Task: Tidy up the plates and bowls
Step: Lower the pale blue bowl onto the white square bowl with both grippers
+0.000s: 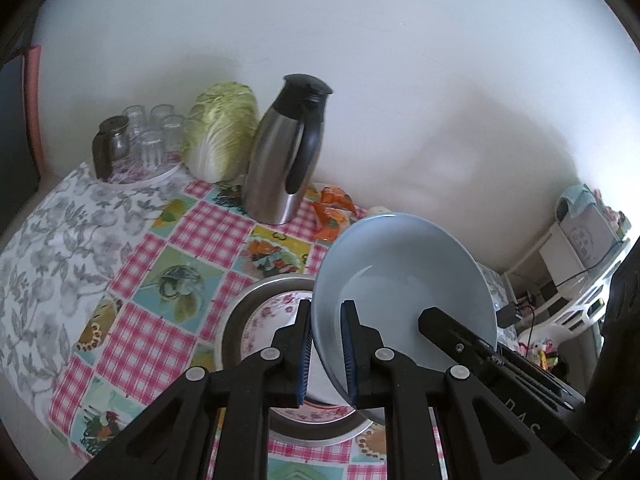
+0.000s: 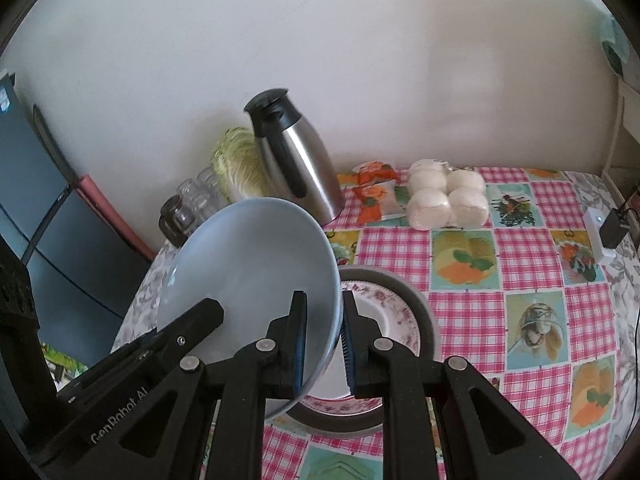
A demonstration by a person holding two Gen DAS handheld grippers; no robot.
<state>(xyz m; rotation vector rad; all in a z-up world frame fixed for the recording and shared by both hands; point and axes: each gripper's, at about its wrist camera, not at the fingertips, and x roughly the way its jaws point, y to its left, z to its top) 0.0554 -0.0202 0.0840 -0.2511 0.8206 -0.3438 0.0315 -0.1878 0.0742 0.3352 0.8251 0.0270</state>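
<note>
Halfway-ish: you've got both tongs, left gripper (image 1: 327, 350) and right gripper (image 2: 322, 346), clamped on the blue bowl's (image 1: 404, 276) rim, lifted above the floral plate (image 2: 394, 322) in the metal tray (image 2: 424, 308); it isn't set down yet.

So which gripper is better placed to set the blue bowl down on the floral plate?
Neither alone, probably: the left gripper and right gripper each pinch opposite sides of the blue bowl's rim. It hangs tilted over the floral plate, so lower both together.
</note>
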